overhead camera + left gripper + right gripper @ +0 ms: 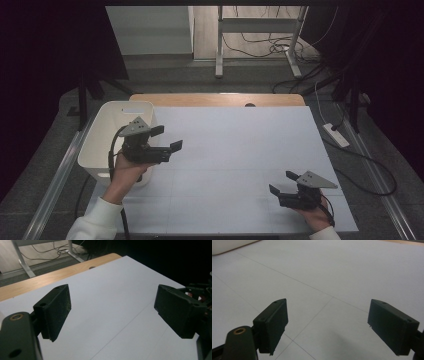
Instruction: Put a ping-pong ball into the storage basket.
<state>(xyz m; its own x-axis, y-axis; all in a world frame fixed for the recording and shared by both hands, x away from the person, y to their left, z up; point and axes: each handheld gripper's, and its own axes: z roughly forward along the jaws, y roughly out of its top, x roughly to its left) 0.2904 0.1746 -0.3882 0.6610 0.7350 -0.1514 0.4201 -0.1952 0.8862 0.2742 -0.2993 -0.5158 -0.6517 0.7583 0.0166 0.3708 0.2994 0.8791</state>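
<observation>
The left gripper (166, 138) is held above the worktop (235, 150) with its jaws spread wide — nothing sits between them, and in the left gripper view only the pale sheet of the worktop shows through the gap. Just behind and beside this gripper, on the side away from the right hand, stands a white bin (107, 142) at the worktop's edge; the hand (131, 172) that carries the gripper is next to the bin's near corner, though whether it touches the wall cannot be told.

The right gripper (281, 183) is well apart from the left one, low over the near part of the worktop. Its jaws also stand wide apart and hold nothing — the right gripper view shows bare surface with thin ruled lines crossing between them. Far ahead of these jaws, a strip of the white bin (232, 245) shows at the upper corner of that view.
</observation>
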